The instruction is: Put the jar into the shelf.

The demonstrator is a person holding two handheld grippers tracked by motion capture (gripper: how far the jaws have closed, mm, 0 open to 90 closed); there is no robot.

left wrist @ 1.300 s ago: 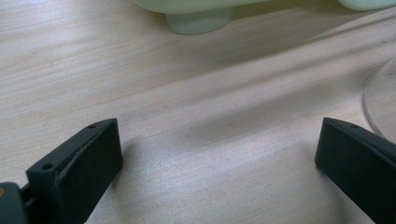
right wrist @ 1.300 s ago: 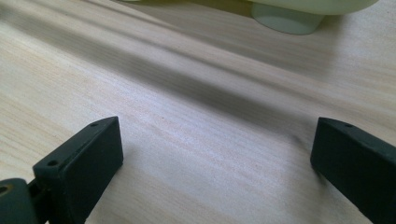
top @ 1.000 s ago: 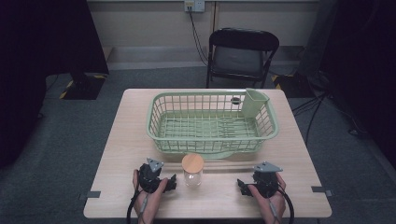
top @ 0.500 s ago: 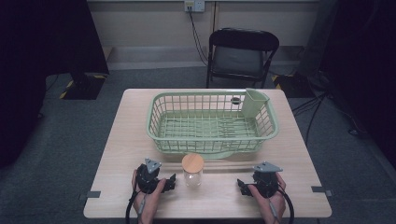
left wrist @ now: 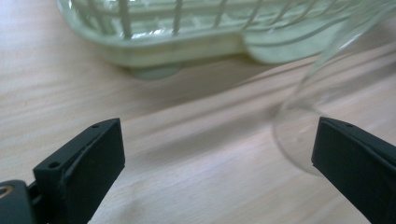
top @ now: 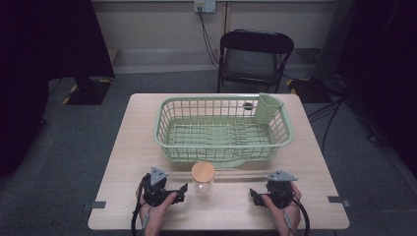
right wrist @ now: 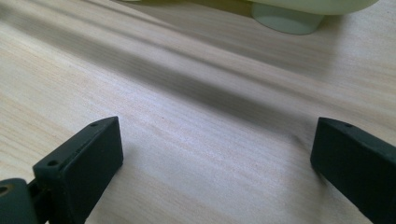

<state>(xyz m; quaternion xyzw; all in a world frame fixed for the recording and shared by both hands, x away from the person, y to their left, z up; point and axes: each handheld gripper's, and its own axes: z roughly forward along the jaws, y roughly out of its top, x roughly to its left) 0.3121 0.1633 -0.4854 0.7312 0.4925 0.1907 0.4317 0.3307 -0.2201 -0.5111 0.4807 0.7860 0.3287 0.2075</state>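
Observation:
A clear glass jar [top: 202,185] with a round wooden lid [top: 202,171] stands upright near the table's front edge, just in front of a pale green dish basket [top: 167,132]. My left gripper [top: 180,192] rests on the table a little left of the jar, open, jaws wide apart. In the left gripper view the jar's glass base [left wrist: 299,140] sits just inside the right jaw, with the basket's rim [left wrist: 187,44] beyond. My right gripper [top: 254,195] lies open on the table to the right of the jar, nothing between its jaws. A basket foot [right wrist: 285,21] shows ahead of it.
The basket has a cutlery holder [top: 268,108] at its back right corner. The wooden table [top: 137,128] has bare strips on both sides of the basket. A black folding chair [top: 253,59] stands behind the table.

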